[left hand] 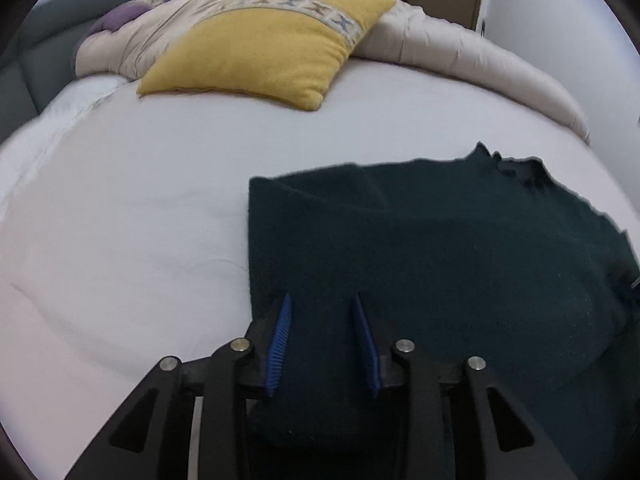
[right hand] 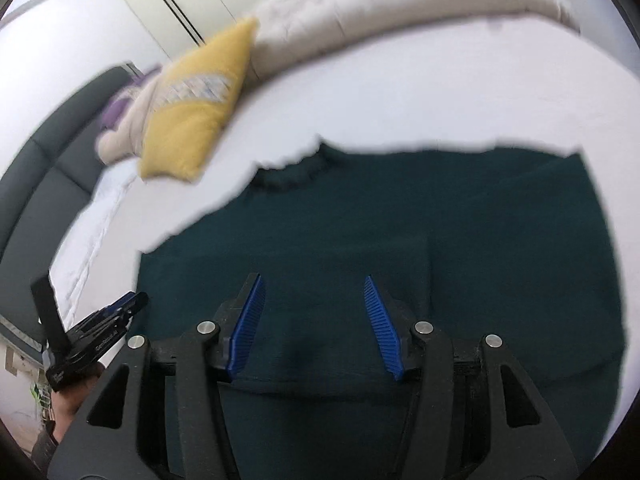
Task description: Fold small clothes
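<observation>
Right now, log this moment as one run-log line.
task: fold small clothes | dark green sweater: partly folded on bed | left gripper: open over sweater | right gripper: open over sweater

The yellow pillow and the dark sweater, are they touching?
Apart. The left wrist view shows a wide stretch of bare white sheet between the yellow pillow and the dark sweater.

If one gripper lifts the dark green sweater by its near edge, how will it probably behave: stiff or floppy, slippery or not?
The dark green sweater will probably be floppy: it lies flat on the white bed sheet with soft folds, so it should drape and hang. Its fuzzy knit surface looks unlikely to slip between ribbed gripper pads. The thick knit may feel moderately heavy for its size.
</observation>
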`<state>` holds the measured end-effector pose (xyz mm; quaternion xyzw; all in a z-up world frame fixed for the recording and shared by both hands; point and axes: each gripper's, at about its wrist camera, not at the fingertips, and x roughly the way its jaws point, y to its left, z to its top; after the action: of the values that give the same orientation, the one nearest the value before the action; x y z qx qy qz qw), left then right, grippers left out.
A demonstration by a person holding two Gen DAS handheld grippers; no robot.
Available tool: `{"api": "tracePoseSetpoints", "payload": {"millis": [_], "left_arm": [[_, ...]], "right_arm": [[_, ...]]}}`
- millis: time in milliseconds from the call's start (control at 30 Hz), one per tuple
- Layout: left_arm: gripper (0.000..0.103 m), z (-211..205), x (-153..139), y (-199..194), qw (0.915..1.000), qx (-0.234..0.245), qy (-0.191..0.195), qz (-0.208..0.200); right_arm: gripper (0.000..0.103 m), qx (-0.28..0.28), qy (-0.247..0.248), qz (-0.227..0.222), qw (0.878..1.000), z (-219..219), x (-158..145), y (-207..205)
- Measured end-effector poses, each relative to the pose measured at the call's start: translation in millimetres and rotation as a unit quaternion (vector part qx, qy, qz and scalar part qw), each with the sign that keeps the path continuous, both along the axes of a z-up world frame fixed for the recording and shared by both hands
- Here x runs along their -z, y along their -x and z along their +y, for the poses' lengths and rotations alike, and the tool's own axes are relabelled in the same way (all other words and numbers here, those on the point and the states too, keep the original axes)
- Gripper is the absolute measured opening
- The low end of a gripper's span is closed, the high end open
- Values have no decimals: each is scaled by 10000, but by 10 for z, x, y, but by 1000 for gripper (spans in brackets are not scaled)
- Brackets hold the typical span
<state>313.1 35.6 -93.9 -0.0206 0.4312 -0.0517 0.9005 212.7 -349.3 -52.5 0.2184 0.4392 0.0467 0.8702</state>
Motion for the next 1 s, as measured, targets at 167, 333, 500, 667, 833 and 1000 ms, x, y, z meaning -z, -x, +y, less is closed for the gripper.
{"api": "tracePoseSetpoints", "payload": {"millis": [167, 333, 500, 667, 833, 1000], "left_arm": [[37, 91, -95, 96, 9998, 101, 190, 42], [53, 315, -384, 613, 9985, 23, 539, -96], [68, 599, -561, 1404, 9955, 143, 934, 7], [71, 930, -518, 2232, 9840, 85, 1720, 456], [70, 1042, -310, 2833, 9733, 68, 2075, 981], [70, 1065, -83, 3157, 9650, 44, 2269, 1316]], "right_arm": [[41, 225, -505, -178, 9983, -410, 144, 219], [44, 891, -147, -237, 9956, -816, -133, 880], [52, 1119, -375, -435, 9921, -1103, -333, 1837], [52, 1104, -704, -257, 9911, -1144, -262, 2807], [52, 1064, -881, -19, 9904, -1110, -52, 3431], [61, 1208, -1265, 98, 9845, -1210, 130, 3917]]}}
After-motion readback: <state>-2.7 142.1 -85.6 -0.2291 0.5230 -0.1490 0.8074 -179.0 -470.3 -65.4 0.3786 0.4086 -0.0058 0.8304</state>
